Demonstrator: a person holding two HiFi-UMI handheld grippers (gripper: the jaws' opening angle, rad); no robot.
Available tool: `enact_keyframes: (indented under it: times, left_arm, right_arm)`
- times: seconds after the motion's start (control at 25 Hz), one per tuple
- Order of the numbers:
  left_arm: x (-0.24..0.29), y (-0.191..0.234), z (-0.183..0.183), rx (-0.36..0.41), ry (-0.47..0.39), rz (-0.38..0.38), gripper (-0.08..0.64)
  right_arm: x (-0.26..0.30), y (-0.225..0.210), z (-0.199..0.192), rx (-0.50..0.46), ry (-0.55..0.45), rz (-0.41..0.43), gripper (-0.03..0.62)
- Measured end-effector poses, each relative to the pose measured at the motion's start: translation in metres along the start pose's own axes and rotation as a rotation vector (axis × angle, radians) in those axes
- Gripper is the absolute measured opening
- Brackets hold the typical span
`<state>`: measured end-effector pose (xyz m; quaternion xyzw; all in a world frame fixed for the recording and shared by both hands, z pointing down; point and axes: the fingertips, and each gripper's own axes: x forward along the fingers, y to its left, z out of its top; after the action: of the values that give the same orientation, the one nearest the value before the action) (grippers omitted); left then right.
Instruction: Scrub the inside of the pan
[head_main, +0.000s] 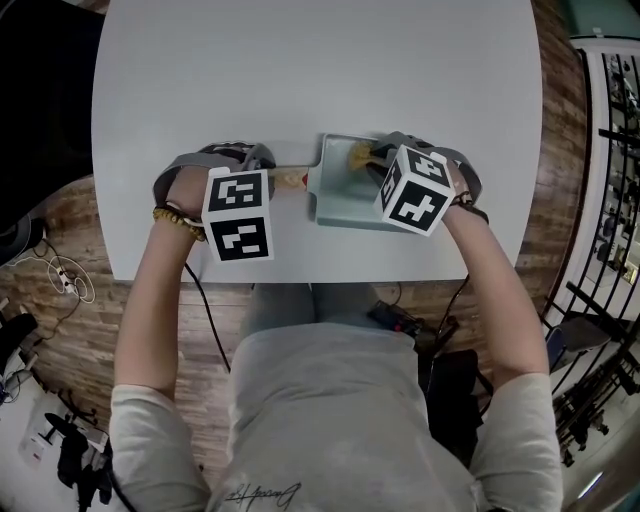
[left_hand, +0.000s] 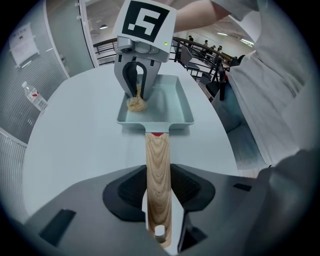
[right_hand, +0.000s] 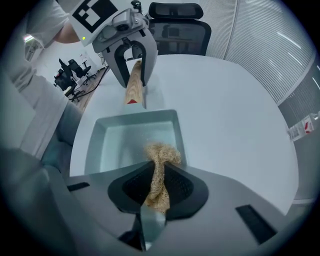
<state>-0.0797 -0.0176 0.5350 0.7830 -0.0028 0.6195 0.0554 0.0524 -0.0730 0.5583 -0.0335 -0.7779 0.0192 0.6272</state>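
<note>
Now, left gripper (left_hand: 158, 192): clamped on wooden handle (left_hand: 157, 160) of pale-green rectangular metal pan (left_hand: 167, 107).
Right gripper (right_hand: 157, 187): pinching tan fibrous scrubber (right_hand: 162, 152), inside pan.

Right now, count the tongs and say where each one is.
2. The left tongs grip the wooden handle of the pan; the right tongs hold a scrubber inside it. None seems hidden.

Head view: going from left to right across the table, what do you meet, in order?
Left gripper → wooden handle → pan → right gripper, which holds the scrubber.
</note>
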Motion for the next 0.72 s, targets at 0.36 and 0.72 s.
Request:
enact_keyframes:
  times: [0.36, 0.72]
  left_arm:
    - [0.000, 0.003, -0.002, -0.041, 0.003, 0.013, 0.152]
    - [0.001, 0.006, -0.004, -0.054, 0.006, 0.018, 0.152]
  right_arm:
    - [0.001, 0.026, -0.004, -0.048, 0.033, 0.018, 0.071]
    - [0.002, 0.088, -0.015, -0.054, 0.063, 0.184, 0.071]
